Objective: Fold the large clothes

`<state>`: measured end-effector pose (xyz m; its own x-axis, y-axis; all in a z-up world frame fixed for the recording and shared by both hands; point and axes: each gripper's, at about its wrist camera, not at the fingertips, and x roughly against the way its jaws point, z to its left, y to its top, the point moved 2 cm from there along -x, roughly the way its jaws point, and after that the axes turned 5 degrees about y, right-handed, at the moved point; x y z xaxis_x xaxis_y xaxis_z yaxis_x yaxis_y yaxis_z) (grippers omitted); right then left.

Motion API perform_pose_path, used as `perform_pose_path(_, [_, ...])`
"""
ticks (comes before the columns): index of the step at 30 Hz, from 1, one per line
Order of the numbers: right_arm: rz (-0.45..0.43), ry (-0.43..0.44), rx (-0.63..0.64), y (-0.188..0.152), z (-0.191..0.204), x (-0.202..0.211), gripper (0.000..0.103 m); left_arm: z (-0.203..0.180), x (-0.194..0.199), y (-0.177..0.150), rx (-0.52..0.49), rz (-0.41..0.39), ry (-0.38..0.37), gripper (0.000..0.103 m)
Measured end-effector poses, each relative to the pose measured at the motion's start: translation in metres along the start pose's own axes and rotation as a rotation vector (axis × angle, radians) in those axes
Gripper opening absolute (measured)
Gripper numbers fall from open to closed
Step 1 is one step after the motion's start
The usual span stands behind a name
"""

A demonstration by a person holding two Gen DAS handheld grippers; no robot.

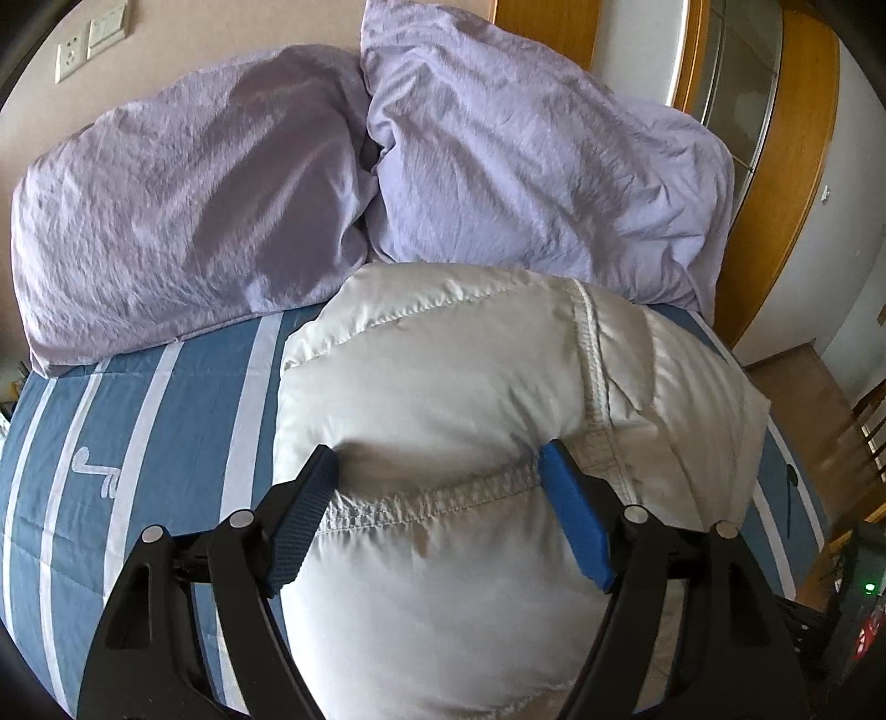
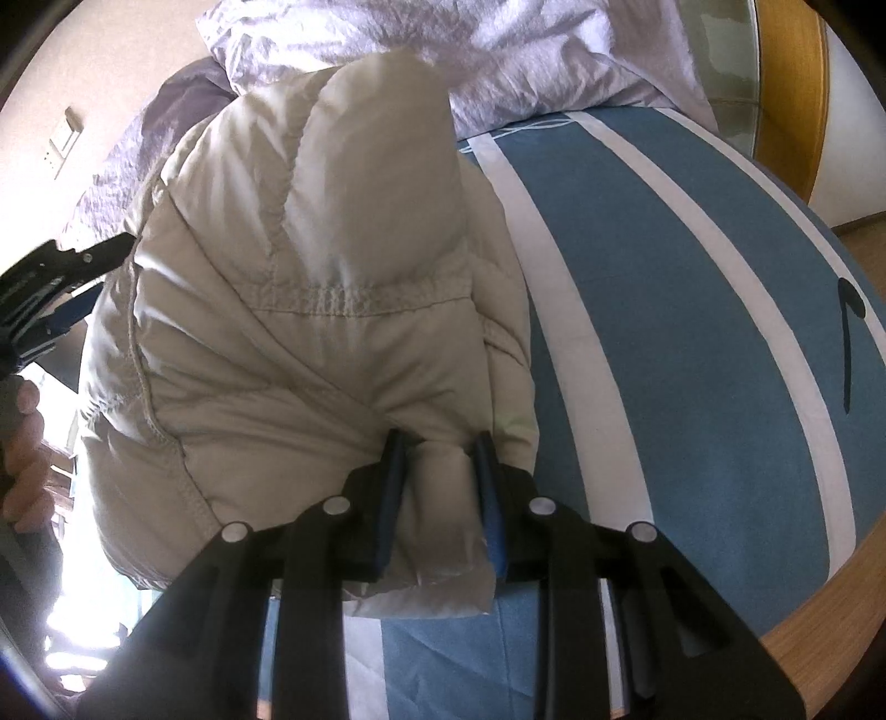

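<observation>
On my left side, my left tool (image 1: 437, 471) has its two blue pads wide apart, one on each side of a big puffy bump of the white puffy jacket (image 1: 470, 415). The pads touch the soft cloth at the stitched stretchy seam, but I cannot tell if they squeeze it. The jacket lies bunched up on the bed (image 1: 138, 443), which has a blue cover with white stripes. Behind the jacket, two purple pillows (image 1: 194, 183) lean by the wall at the head of the bed, and the jacket's far edge touches them. On the wall, up at the left, are a socket and a switch (image 1: 105, 27). From my right side I see the same jacket (image 2: 310, 310) in a heap, standing tall in the middle. My hand (image 2: 25, 443) that holds the left tool shows at the far left edge. My right tool (image 2: 437, 448) is nearly together and clamped on a small fold of the jacket at its near edge. To the right of that, the striped bed cover (image 2: 692, 332) is flat, and a wooden edge (image 2: 803, 637) runs along the bed's corner.
</observation>
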<state>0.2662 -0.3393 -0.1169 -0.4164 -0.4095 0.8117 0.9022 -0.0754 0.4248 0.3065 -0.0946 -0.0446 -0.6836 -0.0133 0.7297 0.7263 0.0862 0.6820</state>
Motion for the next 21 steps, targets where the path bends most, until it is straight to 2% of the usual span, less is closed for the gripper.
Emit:
perform_pose_path(9, [-0.031,-0.027,0.034,0.0,0.009,0.01,0.03,-0.003,-0.027,-0.006,-0.018,0.012,0.051,0.077])
perform_pose_path(12, [-0.049,-0.058,0.042,0.003,0.009,0.016,0.044,-0.002,-0.036,-0.004,-0.014,0.024,0.053,0.078])
perform_pose_path(18, [-0.088,-0.06,0.036,0.015,0.008,0.031,0.045,-0.004,-0.046,-0.005,-0.022,0.027,0.061,0.078])
perform_pose_path(21, [-0.135,-0.048,0.05,0.031,0.015,0.043,0.045,-0.005,-0.047,-0.006,-0.026,0.02,0.063,0.078])
